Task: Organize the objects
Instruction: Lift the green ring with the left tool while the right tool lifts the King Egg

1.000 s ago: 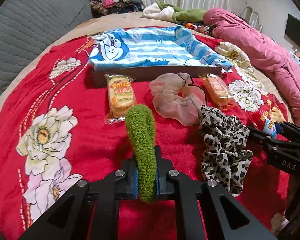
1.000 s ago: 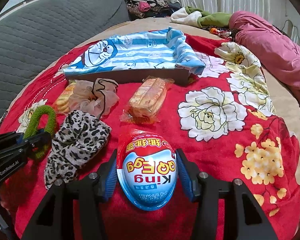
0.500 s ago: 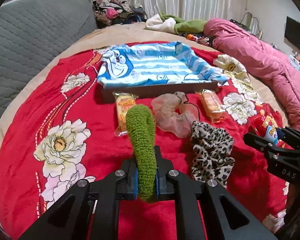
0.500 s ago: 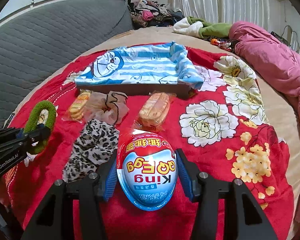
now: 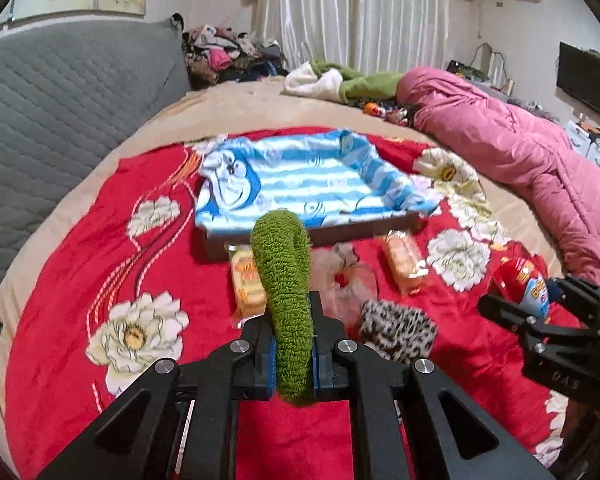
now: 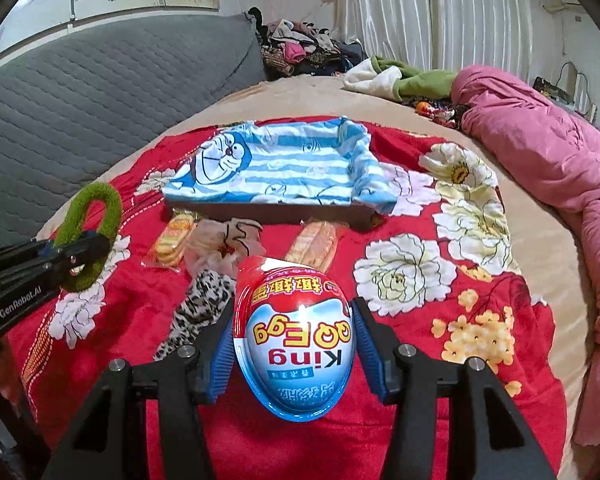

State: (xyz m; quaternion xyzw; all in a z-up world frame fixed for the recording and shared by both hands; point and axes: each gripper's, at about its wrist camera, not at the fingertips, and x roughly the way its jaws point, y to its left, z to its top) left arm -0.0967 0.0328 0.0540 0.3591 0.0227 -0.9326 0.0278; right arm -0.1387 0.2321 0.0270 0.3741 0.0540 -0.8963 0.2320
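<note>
My left gripper (image 5: 293, 354) is shut on a green fuzzy scrunchie (image 5: 286, 280), held up over the red flowered blanket; the same scrunchie (image 6: 90, 236) shows as a ring at the left of the right wrist view. My right gripper (image 6: 294, 344) is shut on a red and blue toy egg (image 6: 296, 340), also seen at the right of the left wrist view as the egg (image 5: 522, 284). Ahead lies a box lined with blue striped cartoon cloth (image 5: 300, 184). In front of it rest two snack packets (image 6: 316, 242), a sheer scrunchie (image 6: 224, 244) and a leopard scrunchie (image 5: 396, 330).
The red blanket (image 6: 400, 200) covers a bed with a grey quilted headboard (image 5: 60, 112) on the left. A pink duvet (image 6: 540, 152) runs along the right side. Piled clothes (image 6: 300, 48) and a green and white garment (image 6: 400, 76) lie at the far end.
Both grippers have risen with their objects still held; the blanket and the items on it look smaller and farther below, and more of the room shows.
</note>
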